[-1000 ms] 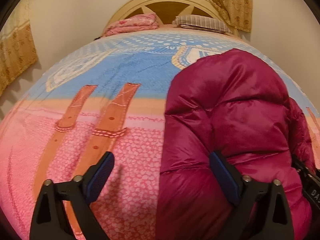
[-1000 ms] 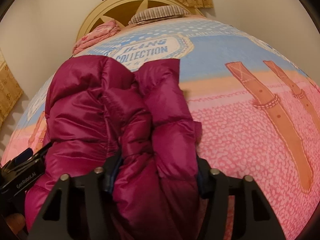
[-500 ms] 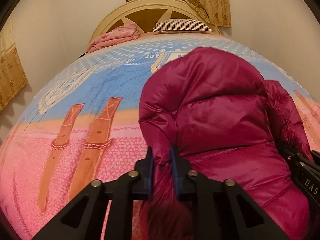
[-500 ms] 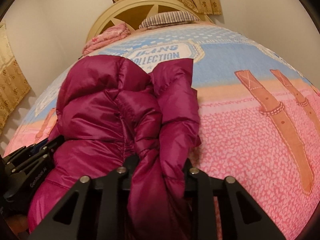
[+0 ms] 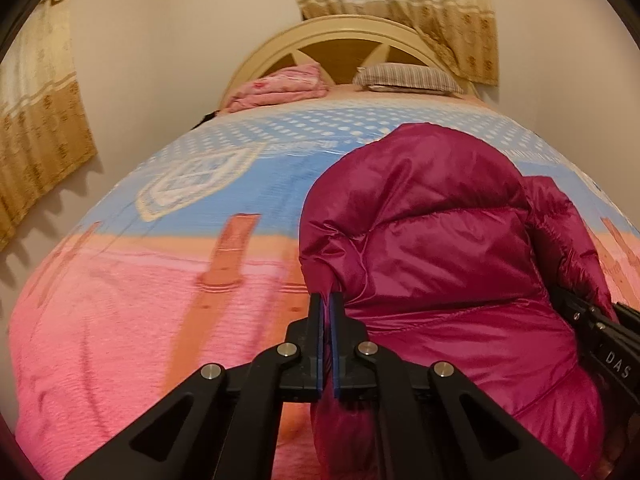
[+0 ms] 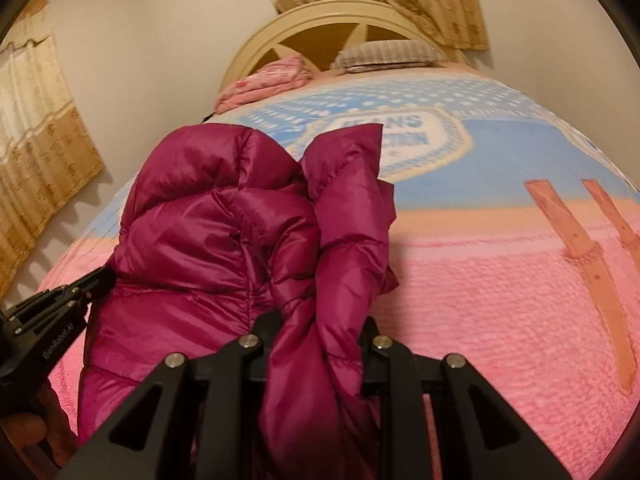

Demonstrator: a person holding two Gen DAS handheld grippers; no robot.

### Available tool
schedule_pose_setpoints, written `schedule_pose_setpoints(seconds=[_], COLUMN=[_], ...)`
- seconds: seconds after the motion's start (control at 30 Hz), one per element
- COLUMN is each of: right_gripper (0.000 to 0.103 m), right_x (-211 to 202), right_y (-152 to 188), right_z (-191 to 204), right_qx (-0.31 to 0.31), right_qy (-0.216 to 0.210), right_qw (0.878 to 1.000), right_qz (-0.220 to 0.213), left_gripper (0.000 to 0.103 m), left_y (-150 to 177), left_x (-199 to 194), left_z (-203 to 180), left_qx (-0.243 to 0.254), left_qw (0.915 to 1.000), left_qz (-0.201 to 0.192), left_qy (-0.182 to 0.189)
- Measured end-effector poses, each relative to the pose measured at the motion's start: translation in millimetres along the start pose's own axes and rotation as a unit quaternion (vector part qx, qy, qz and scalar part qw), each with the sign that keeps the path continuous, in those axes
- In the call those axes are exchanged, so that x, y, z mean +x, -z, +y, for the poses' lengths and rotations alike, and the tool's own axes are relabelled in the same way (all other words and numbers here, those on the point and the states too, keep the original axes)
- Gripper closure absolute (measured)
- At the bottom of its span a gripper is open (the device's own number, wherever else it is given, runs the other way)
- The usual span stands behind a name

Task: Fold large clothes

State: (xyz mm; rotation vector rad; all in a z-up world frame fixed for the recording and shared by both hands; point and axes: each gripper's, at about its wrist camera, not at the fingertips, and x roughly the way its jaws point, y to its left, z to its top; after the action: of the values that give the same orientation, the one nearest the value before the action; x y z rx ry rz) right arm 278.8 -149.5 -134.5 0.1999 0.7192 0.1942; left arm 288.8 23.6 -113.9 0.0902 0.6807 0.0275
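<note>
Jacket: magenta quilted shiny down jacket [image 5: 440, 248] lay on the bed, bunched lengthwise, its near end lifted off the bedspread by both claws.
Location: centre-right of the bed in the left wrist view, centre-left in the right wrist view; far end rested on the blue band of the bedspread.
Left gripper: black two-finger left gripper with blue pads [image 5: 326, 320] was pinched nearly together on a thin edge of fabric at the jacket's near-left corner.
Right gripper: black right gripper [image 6: 320, 336] was clamped on a thick gathered wad of the jacket at its near-right side; pads hidden by fabric.
Why held so: judged that both near corners were pinched so the near end could be carried over toward the far end for a fold.
Bedspread: pink, orange and blue printed bedspread [image 5: 140, 300] lay fairly flat, a wide soft base for the fold.
Far end: folded pink blanket [image 5: 280, 88] and striped grey pillow [image 5: 408, 78] sat by the cream arched headboard [image 5: 340, 36], well apart from the jacket.
Risk: slippery puffy fabric; thin left pinch may slip out.
</note>
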Motion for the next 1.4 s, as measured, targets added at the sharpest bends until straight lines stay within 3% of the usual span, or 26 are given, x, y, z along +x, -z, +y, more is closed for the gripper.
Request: schedule_pose_setpoints(seconds=[0.4, 0.8, 0.93, 1.07, 1.4], right_gripper=[0.080, 0.081, 0.081, 0.081, 0.080], right_x=[16.7, 47.1, 62.1, 64.5, 64.1], right_y=[-18.5, -8.9, -4.8, -1.7, 4.5], right_z=[68.1, 118.6, 124.3, 120.8, 123.2], right_qx=[-0.051, -0.087, -0.092, -0.095, -0.088], right_qy=[-0.052, -0.067, -0.057, -0.050, -0.047], right_qw=[0.997, 0.994, 0.994, 0.994, 0.994], right_qz=[-0.004, 0.020, 0.033, 0.035, 0.040], left_gripper=[0.101, 0.103, 0.103, 0.103, 0.102], left_y=[1.1, 16.5, 31.5, 44.5, 38.4], left_x=[-25.1, -9.4, 11.3, 16.7, 18.8], left_z=[81.1, 146.6, 155.7, 158.8, 146.6], left_qx=[-0.030, -0.074, -0.077, -0.093, -0.102], left_qw=[0.9981, 0.9924, 0.9925, 0.9908, 0.9905], left_qz=[-0.016, -0.001, 0.038, 0.046, 0.052], left_qy=[-0.051, -0.099, -0.086, -0.087, -0.076])
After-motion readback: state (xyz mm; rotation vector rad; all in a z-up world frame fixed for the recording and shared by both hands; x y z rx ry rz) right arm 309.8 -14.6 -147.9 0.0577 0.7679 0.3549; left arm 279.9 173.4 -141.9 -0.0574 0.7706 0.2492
